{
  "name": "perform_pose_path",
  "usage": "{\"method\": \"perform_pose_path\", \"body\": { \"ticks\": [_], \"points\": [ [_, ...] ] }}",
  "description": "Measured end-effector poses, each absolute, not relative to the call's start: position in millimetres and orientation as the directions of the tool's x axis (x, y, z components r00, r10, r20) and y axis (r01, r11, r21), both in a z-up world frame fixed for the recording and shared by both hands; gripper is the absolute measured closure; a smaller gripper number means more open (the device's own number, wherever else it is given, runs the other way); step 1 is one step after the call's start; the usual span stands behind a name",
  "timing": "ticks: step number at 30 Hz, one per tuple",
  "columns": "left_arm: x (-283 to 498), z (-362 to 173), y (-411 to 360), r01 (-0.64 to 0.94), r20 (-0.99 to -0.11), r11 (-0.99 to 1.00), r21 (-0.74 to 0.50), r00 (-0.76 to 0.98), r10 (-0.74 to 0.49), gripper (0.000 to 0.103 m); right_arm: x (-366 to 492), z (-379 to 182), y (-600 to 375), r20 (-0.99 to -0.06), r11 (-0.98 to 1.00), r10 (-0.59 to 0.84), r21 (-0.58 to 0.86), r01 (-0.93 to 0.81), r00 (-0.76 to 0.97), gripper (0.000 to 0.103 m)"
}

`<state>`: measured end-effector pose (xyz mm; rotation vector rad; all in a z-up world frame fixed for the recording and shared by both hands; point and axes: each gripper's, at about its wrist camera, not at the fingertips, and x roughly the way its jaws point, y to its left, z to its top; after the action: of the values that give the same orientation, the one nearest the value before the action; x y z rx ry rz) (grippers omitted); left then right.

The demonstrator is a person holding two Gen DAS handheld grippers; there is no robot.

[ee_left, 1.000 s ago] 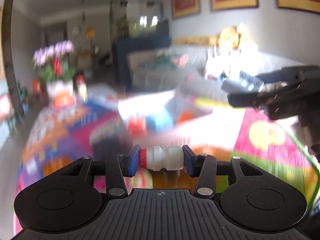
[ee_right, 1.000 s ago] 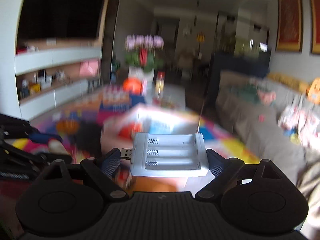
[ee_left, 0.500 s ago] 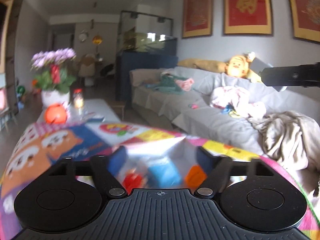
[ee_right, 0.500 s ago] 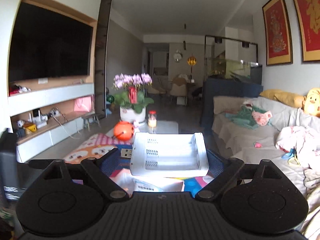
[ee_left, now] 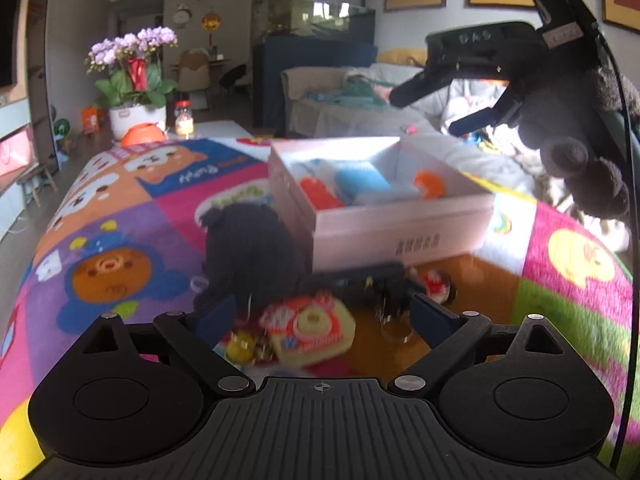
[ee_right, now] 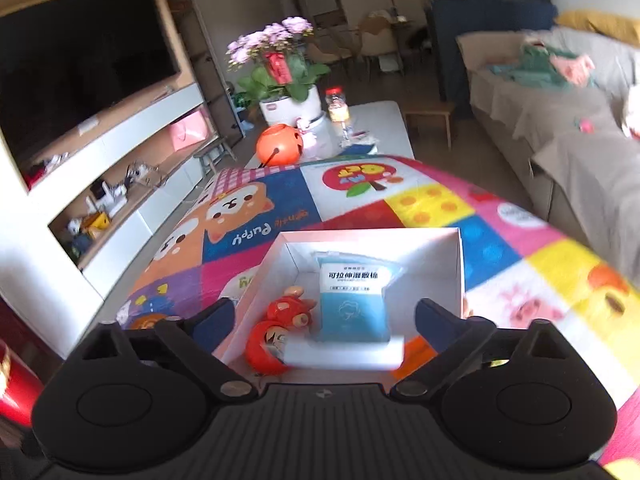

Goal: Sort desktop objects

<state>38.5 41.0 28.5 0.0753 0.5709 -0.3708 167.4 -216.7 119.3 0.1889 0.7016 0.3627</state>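
While both grippers hung with fingers spread and empty, sorting paused.
At lower centre, the toy camera (ee_left: 310,330) looked light and rigid; I'd pinch its flat sides.

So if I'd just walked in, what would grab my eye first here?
Probably the white box on the bright cartoon mat, holding a blue packet and a red toy. Nearer the left gripper, open and empty, lie a black fluffy thing and a pink toy camera. The right gripper, also open, hangs over the box.
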Motion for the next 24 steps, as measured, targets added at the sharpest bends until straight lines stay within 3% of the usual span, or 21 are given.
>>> {"method": "perform_pose_path", "body": {
  "ticks": [4, 12, 16, 21, 24],
  "points": [
    [38.2, 20.5, 43.5, 0.335, -0.563, 0.942, -0.016, 0.776, -0.285, 0.003, 144.5, 114.2, -218.0, -0.575, 0.939, 0.343, 0.231, -0.255, 0.742, 0.004],
    [37.9, 9.7, 49.6, 0.225, -0.562, 0.974, 0.001, 0.806, -0.186, 0.002, 69.9, 86.0, -186.3, -0.562, 0.92, 0.294, -0.051, -0.387, 0.773, 0.001],
    [37.5, 8.9, 49.6, 0.19, -0.562, 0.982, 0.011, 0.813, -0.151, 0.002, 48.4, 52.7, -158.6, -0.617, 0.87, 0.311, -0.121, -0.477, 0.723, 0.016],
    [37.2, 9.3, 55.6, 0.16, -0.562, 0.987, -0.02, 0.815, -0.143, 0.002, 59.1, 35.8, -150.4, -0.614, 0.887, 0.336, -0.05, -0.46, 0.715, 0.017],
    [38.0, 8.9, 58.2, 0.15, -0.567, 0.988, -0.035, 0.811, -0.143, 0.002, 65.5, 29.4, -148.0, -0.622, 0.886, 0.331, -0.053, -0.46, 0.71, 0.032]
  ]
}}
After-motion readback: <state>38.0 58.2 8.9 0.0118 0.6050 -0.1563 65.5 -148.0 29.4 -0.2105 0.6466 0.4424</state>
